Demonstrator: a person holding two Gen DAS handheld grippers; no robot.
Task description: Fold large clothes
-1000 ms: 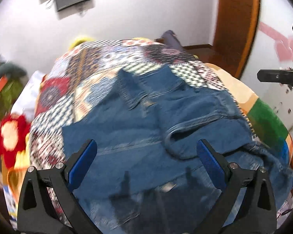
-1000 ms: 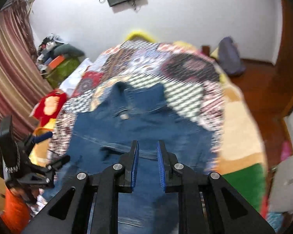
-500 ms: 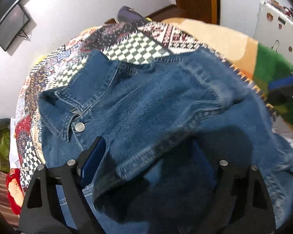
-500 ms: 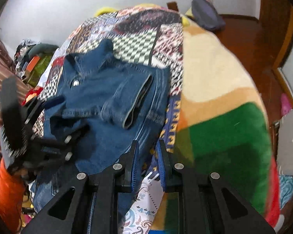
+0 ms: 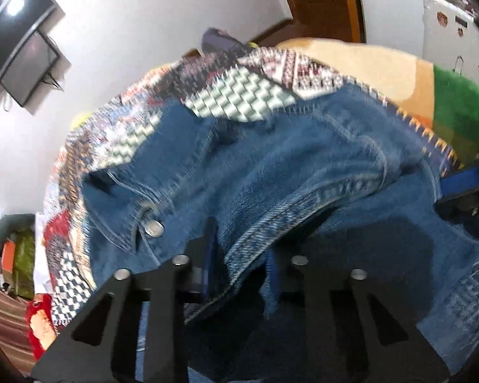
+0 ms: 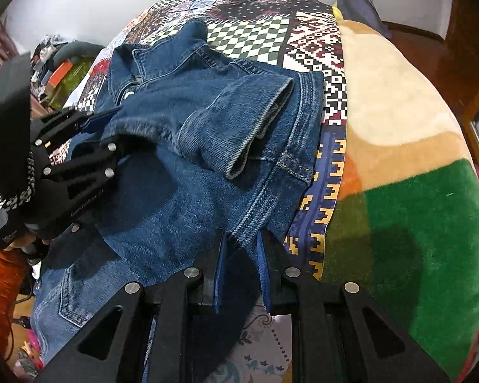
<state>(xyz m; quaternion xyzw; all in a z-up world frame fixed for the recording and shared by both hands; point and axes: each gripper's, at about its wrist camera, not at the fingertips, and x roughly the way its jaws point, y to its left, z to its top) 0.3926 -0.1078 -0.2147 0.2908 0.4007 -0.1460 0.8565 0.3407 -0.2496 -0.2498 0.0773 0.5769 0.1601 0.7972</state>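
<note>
A blue denim jacket (image 6: 207, 127) lies on the bed with its collar (image 6: 163, 54) far from me and one sleeve (image 6: 258, 121) folded across the body. My left gripper (image 5: 239, 255) is closing its jaws on a raised seamed fold of denim near the metal button (image 5: 154, 227). The right wrist view shows the same left gripper (image 6: 102, 124) pinching the sleeve's upper end. My right gripper (image 6: 241, 255) is shut on the jacket's hem at the near right corner. Its blue pad (image 5: 456, 182) shows at the right edge of the left wrist view.
A patchwork quilt (image 6: 255, 32) lies under the jacket, and a plush cream, orange and green blanket (image 6: 399, 127) covers the bed's right side. A dark bag (image 6: 357, 6) sits at the far end. Clutter (image 6: 57, 63) lies left of the bed. A TV (image 5: 19, 48) hangs on the wall.
The left gripper came down onto the jacket and its wide-open jaws drew together around a denim fold. The right gripper sank toward the bed's near edge, still shut.
</note>
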